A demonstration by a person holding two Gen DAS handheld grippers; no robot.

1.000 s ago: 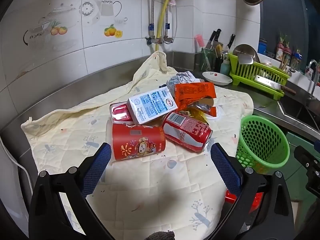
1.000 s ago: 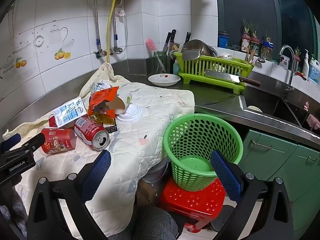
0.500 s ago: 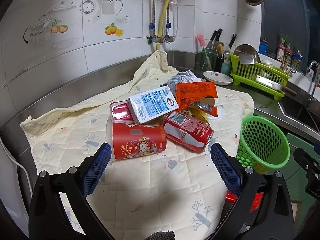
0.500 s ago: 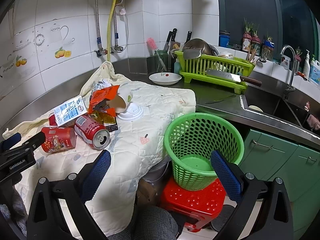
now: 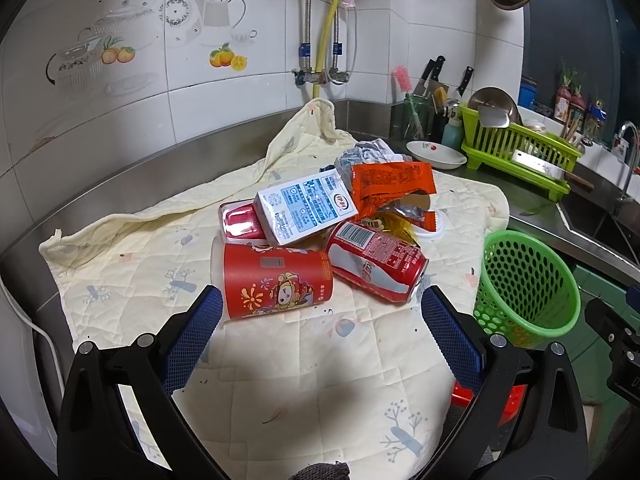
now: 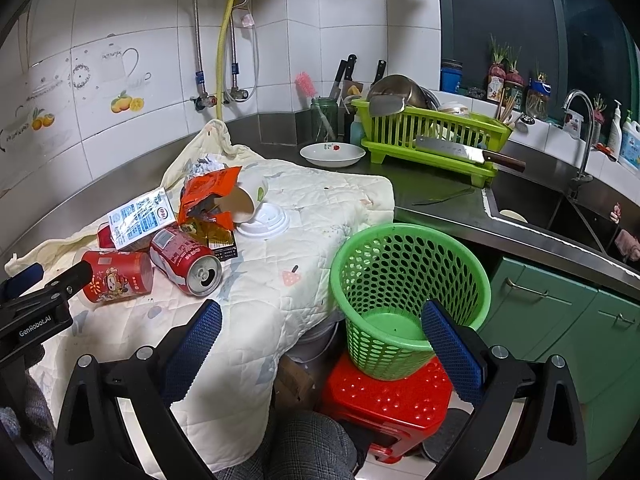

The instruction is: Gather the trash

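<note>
Left tongs (image 5: 320, 304) wide | right tongs (image 6: 320, 320) wide | soda can (image 6: 186, 262) mouth (seemingly open) right-view only

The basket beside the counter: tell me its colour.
Bright green, perforated plastic basket, standing on a red stool. Shows best in the right wrist view.

The left wrist view looks forward and down between its fingers (image 5: 196, 332), close to the pile of trash (image 5: 320, 236) on the cloth-covered tabletop (image 5: 120, 276). The right wrist view sits farther right, above the green basket (image 6: 408, 276). Both views share the trash, basket and dish rack (image 6: 432, 132).
</note>
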